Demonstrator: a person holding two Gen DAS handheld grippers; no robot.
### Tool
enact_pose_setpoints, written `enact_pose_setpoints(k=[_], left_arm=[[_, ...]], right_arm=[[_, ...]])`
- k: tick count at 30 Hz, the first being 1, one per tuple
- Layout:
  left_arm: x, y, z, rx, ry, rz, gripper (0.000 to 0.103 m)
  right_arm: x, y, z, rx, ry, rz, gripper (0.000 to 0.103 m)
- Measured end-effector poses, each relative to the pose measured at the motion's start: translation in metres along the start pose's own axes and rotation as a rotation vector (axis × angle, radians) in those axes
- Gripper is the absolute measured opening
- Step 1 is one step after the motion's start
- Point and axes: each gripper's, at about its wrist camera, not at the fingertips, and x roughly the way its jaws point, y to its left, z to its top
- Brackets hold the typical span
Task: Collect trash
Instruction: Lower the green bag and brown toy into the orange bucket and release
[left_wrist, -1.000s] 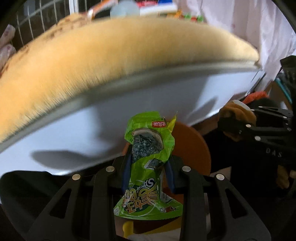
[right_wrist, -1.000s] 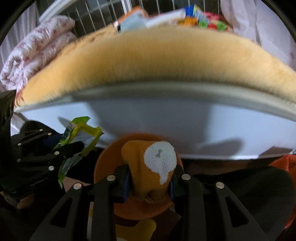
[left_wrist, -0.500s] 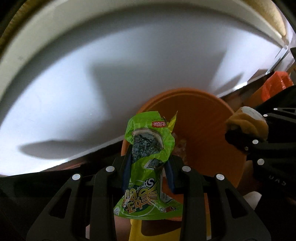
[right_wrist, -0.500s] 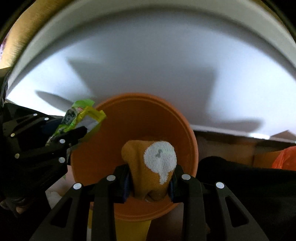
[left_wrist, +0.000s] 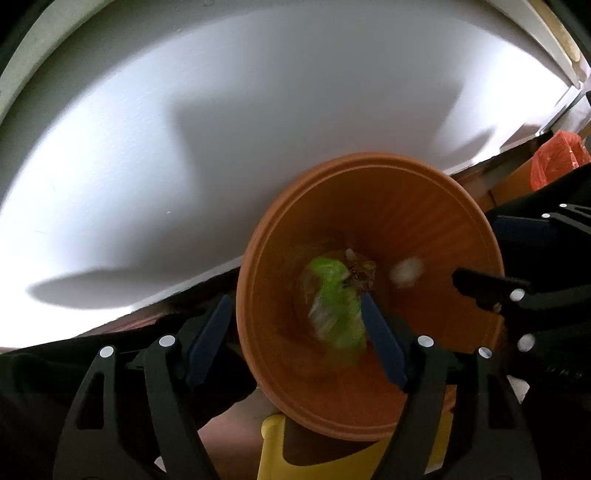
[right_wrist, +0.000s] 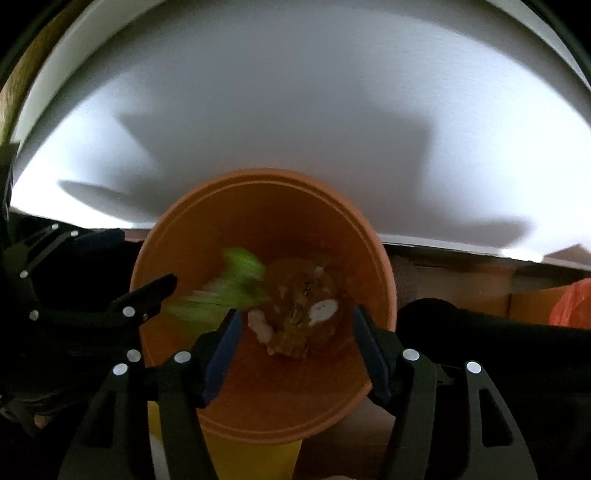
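**Inspector A:** Status of the left gripper?

**Inspector B:** Its jaws are opening. The green snack wrapper, clamped a second ago, is now released and is seen blurred inside the orange bin, at the camera's 12 o'clock.

**Inspector A:** And the right gripper?

**Inspector B:** Likewise opening, with nothing gripped. The orange wrapper previously held is now seen at the bin's bottom. Both pieces are judged deposited; further trash can be collected.
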Motion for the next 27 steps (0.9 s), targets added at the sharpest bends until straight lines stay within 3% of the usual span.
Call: enact_pose_setpoints(k=[7,12,16,21,22,23,27], left_arm=[[-0.007,0.004,-0.007,-0.012,-0.01,-0.005,0.072],[-0.035,0.007,-0.01,0.007,-0.044,-0.036,0.072],[-0.077,0.002,-0.01,0.071,-0.14,-0.025,0.072],[-0.158,0.008,-0.008,0.115,-0.328,-0.025,0.072],[-0.176,0.012,-0.003,0.12,-0.381,-0.004,0.073],[-0.186,0.014,0.001,0.118,-0.411,0.006,0.081],[-0.223,0.041,0.036,0.058,-0.514,-0.014,0.084]], right_arm=[[-0.012,-0.019,-0.002,0.047,-0.038,0.016,0.061],[-0.046,-0.028,-0.006,0.049,-0.104,-0.004,0.061],[-0.092,-0.044,-0.005,0.028,-0.196,-0.025,0.062],[-0.154,-0.059,0.005,0.002,-0.339,-0.03,0.067],[-0.164,-0.06,0.009,0.004,-0.365,-0.029,0.069],[-0.175,-0.063,0.009,0.011,-0.394,-0.021,0.07],[-0.202,-0.058,0.023,0.012,-0.454,0.039,0.07]])
